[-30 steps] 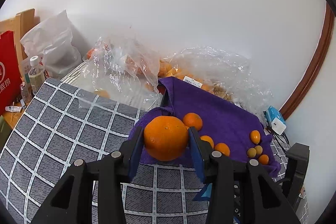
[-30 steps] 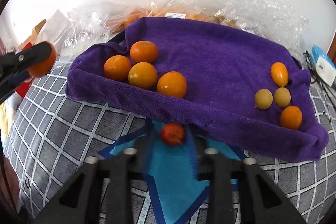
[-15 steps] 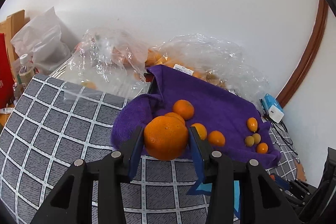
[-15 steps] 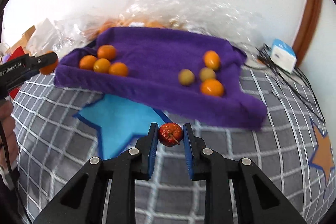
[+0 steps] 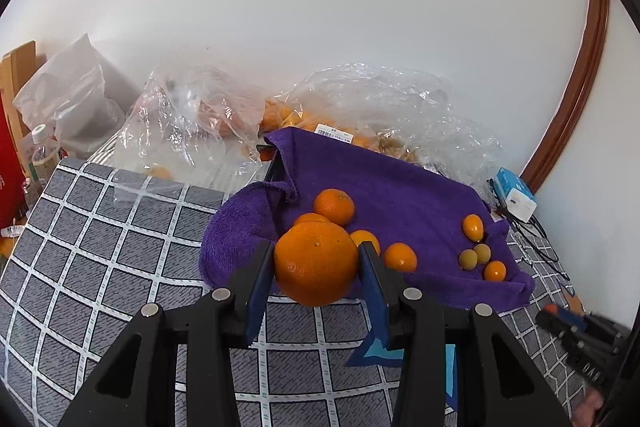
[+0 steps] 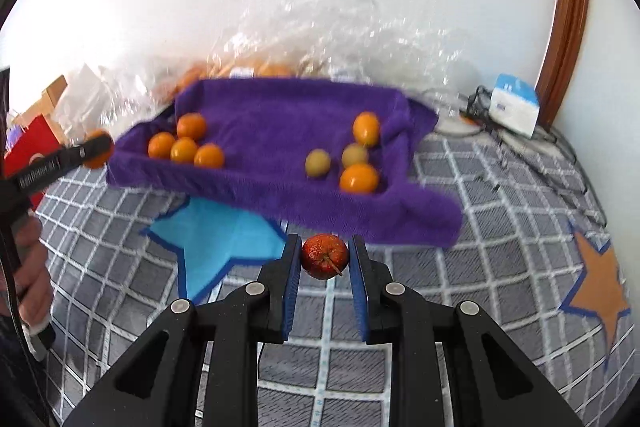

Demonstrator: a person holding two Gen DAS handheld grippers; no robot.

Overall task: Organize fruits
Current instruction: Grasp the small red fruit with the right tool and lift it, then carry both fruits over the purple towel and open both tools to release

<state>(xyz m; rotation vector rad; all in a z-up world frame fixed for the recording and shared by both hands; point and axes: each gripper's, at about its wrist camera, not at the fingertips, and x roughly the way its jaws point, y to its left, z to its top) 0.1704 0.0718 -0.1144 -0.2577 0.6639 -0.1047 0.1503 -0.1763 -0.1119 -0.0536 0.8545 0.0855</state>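
Note:
My left gripper (image 5: 316,263) is shut on a large orange (image 5: 316,263) and holds it above the front left corner of the purple towel-lined tray (image 5: 384,183). Several small oranges (image 5: 334,206) lie at the tray's left, and several kumquats (image 5: 473,227) at its right. My right gripper (image 6: 324,255) is shut on a small red fruit (image 6: 324,255), in front of the tray (image 6: 280,107), above the checked cloth. The left gripper (image 6: 86,151) shows at the left of the right wrist view.
Clear plastic bags (image 5: 200,115) with more oranges lie behind the tray by the white wall. A blue and white box (image 6: 514,105) with cables sits at the right. A blue star (image 6: 224,239) and an orange star (image 6: 596,291) mark the grey checked cloth (image 5: 100,227).
The right gripper with the red fruit has pulled back and swung right, away from the tray. The left gripper has moved slightly closer to the tray with the orange.

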